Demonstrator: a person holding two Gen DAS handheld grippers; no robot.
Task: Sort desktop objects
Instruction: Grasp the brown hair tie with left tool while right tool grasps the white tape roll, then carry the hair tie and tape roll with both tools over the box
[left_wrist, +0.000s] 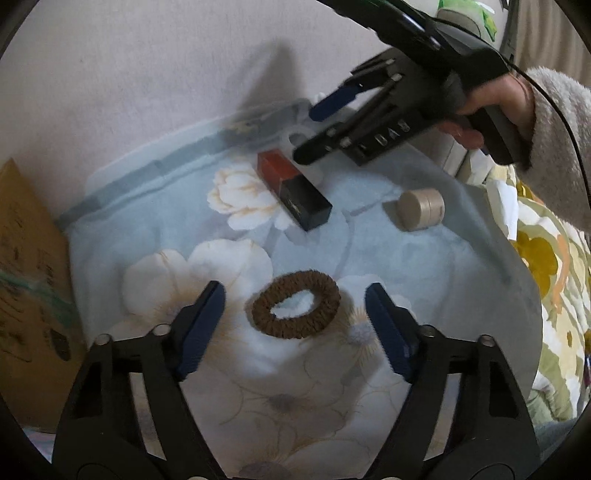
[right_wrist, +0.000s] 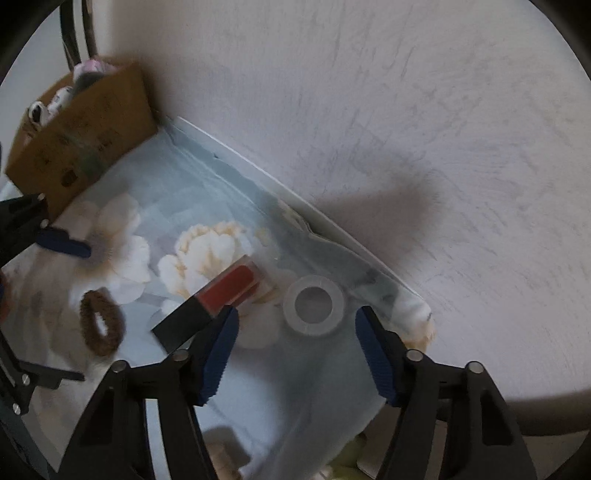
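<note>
A: What lies about on the floral cloth (left_wrist: 424, 266)?

B: A brown hair tie (left_wrist: 295, 309) near the front; a red-and-black box (left_wrist: 295, 192) lying flat further back, by the wall; a white tape roll (right_wrist: 314, 305) just beside the box's red end; a beige round tin (left_wrist: 421, 208) on its side, off to the right; a cardboard box (right_wrist: 81, 147) stands at the cloth's left edge against the wall (small things poke out of its top, too blurred to name).

A: Anything in the way of the grippers?

B: The red-and-black box sits just beside the tape roll, and in the right wrist view its black end runs behind the left finger; around the hair tie the cloth is bare.

A: And the left gripper (left_wrist: 295, 325)?

B: It points steeply down at the cloth; its blue fingers (left_wrist: 201, 328) stand apart on either side of the hair tie, not touching it.

A: The right gripper (right_wrist: 295, 354)?

B: A hand (left_wrist: 495, 107) in a fleecy sleeve holds it, tilted down over the tape roll; the fingers are apart with the roll ahead between them, untouched; nothing is gripped.
</note>
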